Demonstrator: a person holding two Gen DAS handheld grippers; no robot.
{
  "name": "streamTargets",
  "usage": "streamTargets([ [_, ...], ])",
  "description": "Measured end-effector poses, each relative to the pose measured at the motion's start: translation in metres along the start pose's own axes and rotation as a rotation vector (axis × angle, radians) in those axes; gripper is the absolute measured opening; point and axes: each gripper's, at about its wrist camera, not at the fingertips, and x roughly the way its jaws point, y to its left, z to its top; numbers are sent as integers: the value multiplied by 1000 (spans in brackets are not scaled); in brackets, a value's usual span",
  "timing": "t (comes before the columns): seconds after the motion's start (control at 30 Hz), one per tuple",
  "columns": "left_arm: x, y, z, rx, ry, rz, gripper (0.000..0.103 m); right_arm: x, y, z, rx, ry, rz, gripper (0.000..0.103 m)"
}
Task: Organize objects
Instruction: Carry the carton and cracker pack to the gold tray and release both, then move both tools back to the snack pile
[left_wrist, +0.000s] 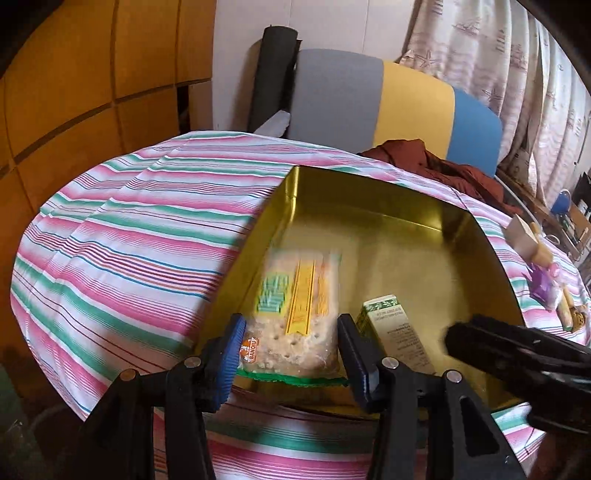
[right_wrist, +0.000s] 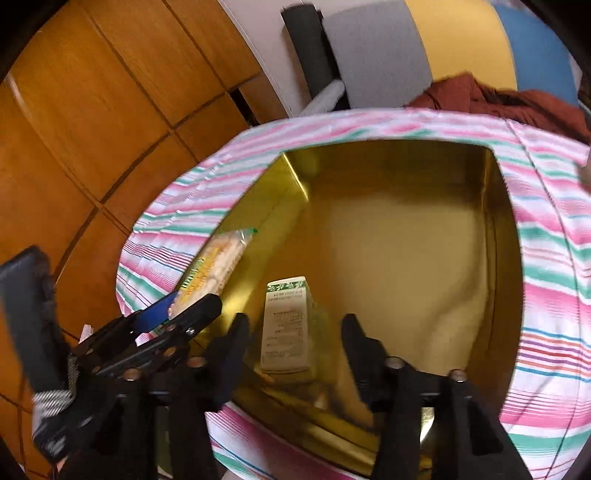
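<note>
While the left gripper (left_wrist: 291, 350) clasped a clear-wrapped cracker packet (left_wrist: 295, 306) over the shiny gold square tin (left_wrist: 369, 206), the right gripper (right_wrist: 295, 350) stood parted, empty, around a small green-and-white carton (right_wrist: 286, 325) lying inside

- Your left gripper (left_wrist: 291, 343) holds a cracker packet (left_wrist: 295, 310) between its blue pads, over the gold tin (left_wrist: 406, 229).
- A small green-and-white carton (left_wrist: 397, 338) lies inside the tin, just right of the packet.
- Your right gripper (left_wrist: 517, 354) enters blurred from the right.
- The striped cloth (left_wrist: 129, 229) lies under the tin.
</note>
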Motion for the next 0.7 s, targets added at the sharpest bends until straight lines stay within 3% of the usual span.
streamTargets([
  [0.27, -14, -3, 5, -36, -56, 11, 52, -45, -2, -8, -35, -121, -28, 67],
  [0.47, -39, -20, 9, -51, -141, -47, 53, -62, -4, -8, -41, -158, -31, 69],
  [0.7, -51, -49, 8, 0, -163, -119, 54, -77, -17, -11, -22, -181, -58, 71],
])
